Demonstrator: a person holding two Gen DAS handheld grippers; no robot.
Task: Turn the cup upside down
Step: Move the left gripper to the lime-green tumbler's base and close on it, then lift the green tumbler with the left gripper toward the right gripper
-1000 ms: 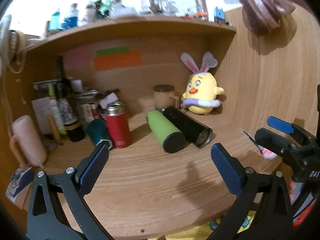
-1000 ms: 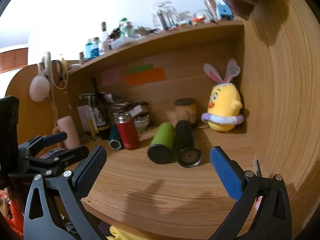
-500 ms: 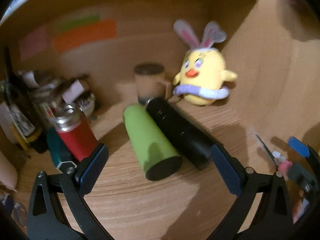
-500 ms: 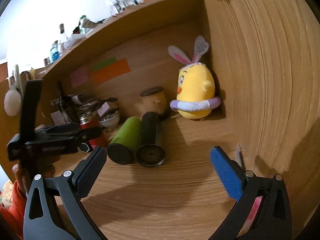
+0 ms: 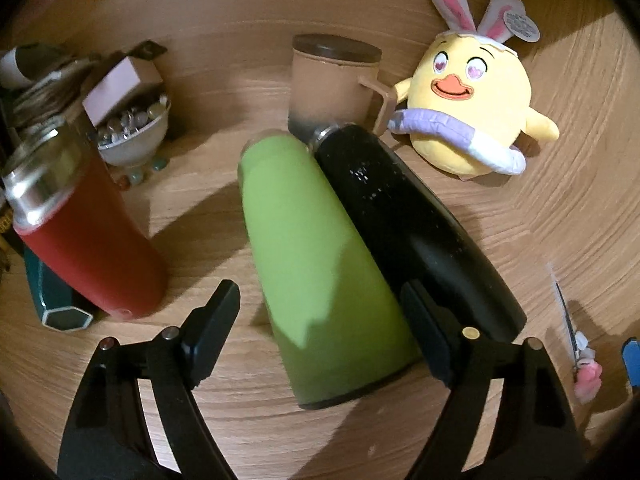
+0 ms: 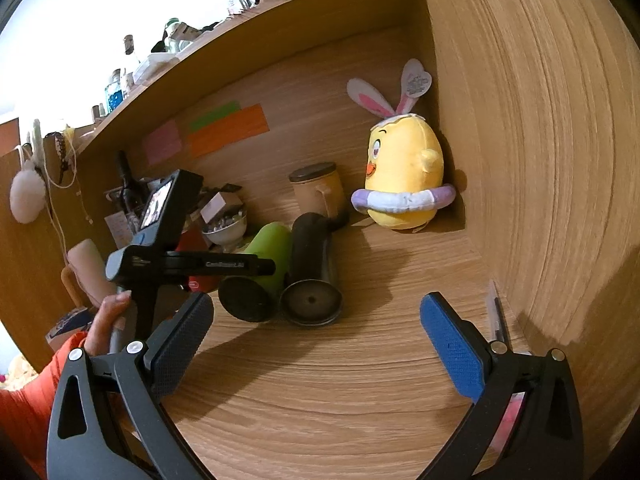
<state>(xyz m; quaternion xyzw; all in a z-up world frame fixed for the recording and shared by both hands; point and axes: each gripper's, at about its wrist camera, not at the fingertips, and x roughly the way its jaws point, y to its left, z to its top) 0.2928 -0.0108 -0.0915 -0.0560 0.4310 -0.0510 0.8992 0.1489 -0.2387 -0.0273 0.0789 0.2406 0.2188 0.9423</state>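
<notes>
We've got the wooden desk (image 5: 540,208) crowded, and the green cup (image 5: 316,248) lies on its side there, touching the black bottle (image 5: 404,216). Our left gripper (image 5: 320,320) is wide open, straddling the cup's base end; the right gripper (image 6: 316,332) hangs wide open, well back. Risk: our right finger wedges against the bottle, so closing could shove both and roll the cup away.
</notes>
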